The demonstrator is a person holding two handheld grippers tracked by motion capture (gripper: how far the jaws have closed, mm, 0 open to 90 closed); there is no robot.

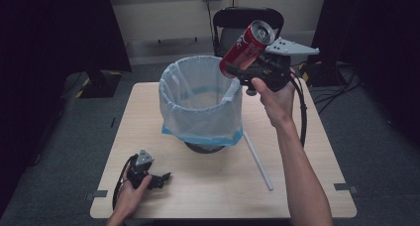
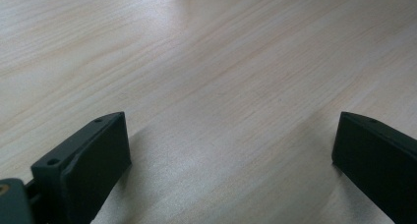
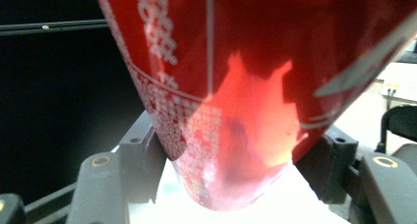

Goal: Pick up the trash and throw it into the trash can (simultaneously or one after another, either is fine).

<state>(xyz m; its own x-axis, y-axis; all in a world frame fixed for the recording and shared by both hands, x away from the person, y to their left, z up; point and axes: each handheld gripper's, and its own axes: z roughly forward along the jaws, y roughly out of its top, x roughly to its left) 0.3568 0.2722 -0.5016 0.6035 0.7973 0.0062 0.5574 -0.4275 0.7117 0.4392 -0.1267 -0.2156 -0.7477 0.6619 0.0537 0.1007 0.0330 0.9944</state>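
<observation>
While your right gripper (image 1: 250, 67) clamps the glossy red cylindrical can (image 1: 246, 47) tilted above the bag-lined round bin (image 1: 200, 104), your left gripper (image 1: 159, 179) rests open-jawed on the pale wood-grain table (image 1: 208, 186).

My arms come in bare – no sleeves. Each hand carries a black gripper. The right gripper (image 1: 247, 67) wears a grey three-cornered plate dotted with small holes, and a black cable loops from it. The left gripper (image 1: 159, 179) has a smaller grey plate and its own black cable. My left fingers (image 2: 93, 170) are matte black blocks with bevelled edges and small screw holes – on the right, brass-ringed screws sit in rounded black housings beside the fingers (image 3: 140, 165).
</observation>
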